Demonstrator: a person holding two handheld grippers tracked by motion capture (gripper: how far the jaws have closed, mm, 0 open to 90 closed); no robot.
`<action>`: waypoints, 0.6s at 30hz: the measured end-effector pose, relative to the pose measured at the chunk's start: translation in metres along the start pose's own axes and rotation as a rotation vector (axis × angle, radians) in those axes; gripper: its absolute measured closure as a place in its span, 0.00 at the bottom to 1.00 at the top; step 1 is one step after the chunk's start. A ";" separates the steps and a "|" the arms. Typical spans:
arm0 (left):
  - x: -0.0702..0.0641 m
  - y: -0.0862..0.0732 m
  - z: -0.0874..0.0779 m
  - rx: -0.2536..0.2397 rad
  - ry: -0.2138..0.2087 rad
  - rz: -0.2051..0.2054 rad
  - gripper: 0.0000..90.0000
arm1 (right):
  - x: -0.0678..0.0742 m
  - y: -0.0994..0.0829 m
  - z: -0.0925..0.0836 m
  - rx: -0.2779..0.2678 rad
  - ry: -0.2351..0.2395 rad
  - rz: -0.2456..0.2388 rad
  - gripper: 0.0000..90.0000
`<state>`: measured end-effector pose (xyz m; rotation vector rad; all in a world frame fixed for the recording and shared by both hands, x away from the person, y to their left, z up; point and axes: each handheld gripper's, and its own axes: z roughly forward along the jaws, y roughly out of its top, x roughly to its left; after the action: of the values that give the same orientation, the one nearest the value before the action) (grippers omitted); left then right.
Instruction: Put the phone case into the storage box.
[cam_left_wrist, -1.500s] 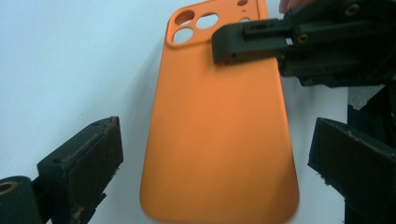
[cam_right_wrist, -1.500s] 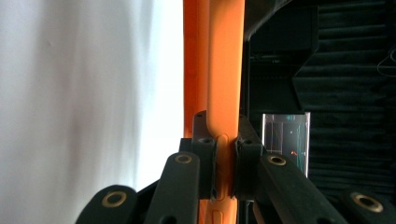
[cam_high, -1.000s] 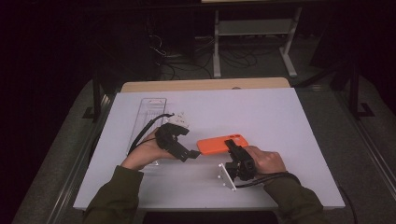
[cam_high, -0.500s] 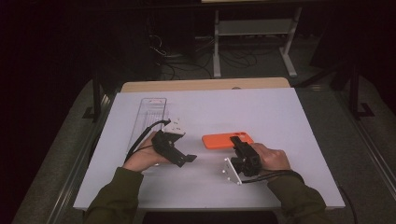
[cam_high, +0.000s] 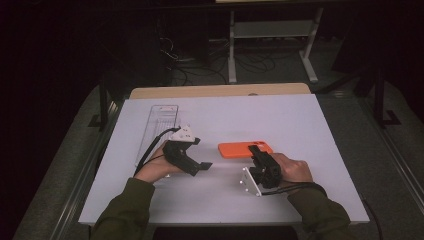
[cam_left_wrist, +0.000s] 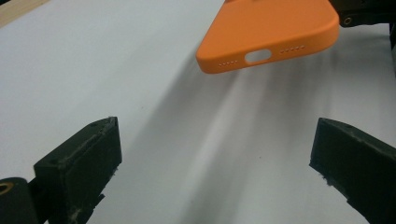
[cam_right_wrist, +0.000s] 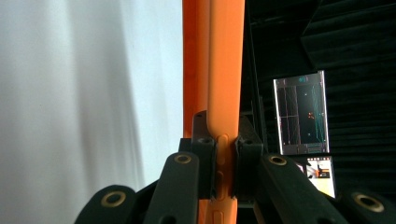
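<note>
My right gripper (cam_high: 256, 152) is clamped on the edge of the orange phone case (cam_high: 239, 149), a smooth, matte, round-cornered shell just right of the high view's centre, long axis running left to right, lifted off the white table (cam_high: 300, 125). Its port end (an oval cutout between rows of tiny holes) points toward my left gripper (cam_left_wrist: 215, 154), whose jaws stand wide apart, holding nothing.
</note>
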<state>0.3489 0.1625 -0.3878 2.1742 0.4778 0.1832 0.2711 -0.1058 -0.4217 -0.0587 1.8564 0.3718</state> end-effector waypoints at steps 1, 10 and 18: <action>0.000 0.000 -0.001 -0.009 0.006 0.003 0.02 | 0.000 0.000 0.000 -0.001 -0.001 -0.001 0.89; 0.005 -0.001 -0.002 -0.039 0.007 0.005 0.02 | -0.002 -0.002 0.000 -0.004 -0.001 0.019 0.89; 0.006 -0.002 0.000 -0.006 -0.009 -0.001 0.02 | -0.004 -0.002 0.000 -0.016 0.000 0.028 0.89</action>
<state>0.3535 0.1657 -0.3902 2.1684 0.4721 0.1736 0.2730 -0.1087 -0.4184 -0.0431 1.8564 0.4064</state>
